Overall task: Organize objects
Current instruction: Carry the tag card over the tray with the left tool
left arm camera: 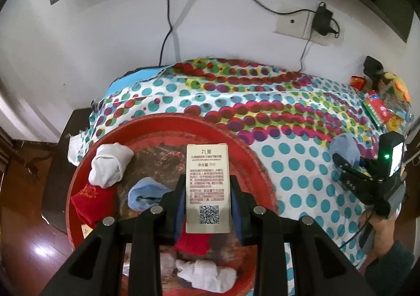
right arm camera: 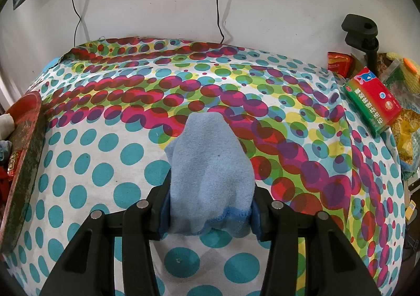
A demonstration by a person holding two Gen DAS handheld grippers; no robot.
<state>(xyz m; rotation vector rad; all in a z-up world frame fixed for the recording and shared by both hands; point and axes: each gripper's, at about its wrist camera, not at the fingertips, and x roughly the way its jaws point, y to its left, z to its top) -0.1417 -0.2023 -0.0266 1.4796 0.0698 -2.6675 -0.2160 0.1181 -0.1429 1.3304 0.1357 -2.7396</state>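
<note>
Over the round red tray (left arm camera: pixel 252 162), the left gripper (left arm camera: pixel 208 198) pinches a small cream cardboard box (left arm camera: pixel 208 188); the right gripper (right arm camera: pixel 210 206) pinches a light blue sock (right arm camera: pixel 210 172) above the dotted multicoloured tablecloth (right arm camera: pixel 105 154).
Printing on the box reads "5ml" over a QR code; its smaller red text is too fine to read. Partly hidden behind the left gripper's fingers lie a red cloth (left arm camera: pixel 191 242) and a rolled blue sock (left arm camera: pixel 147 193). 2 white sock bundles (left arm camera: pixel 110 164) (left arm camera: pixel 207 277) also lie in the tray. At the table's right edge, a red-and-green carton (right arm camera: pixel 372 100) carries Chinese lettering.
</note>
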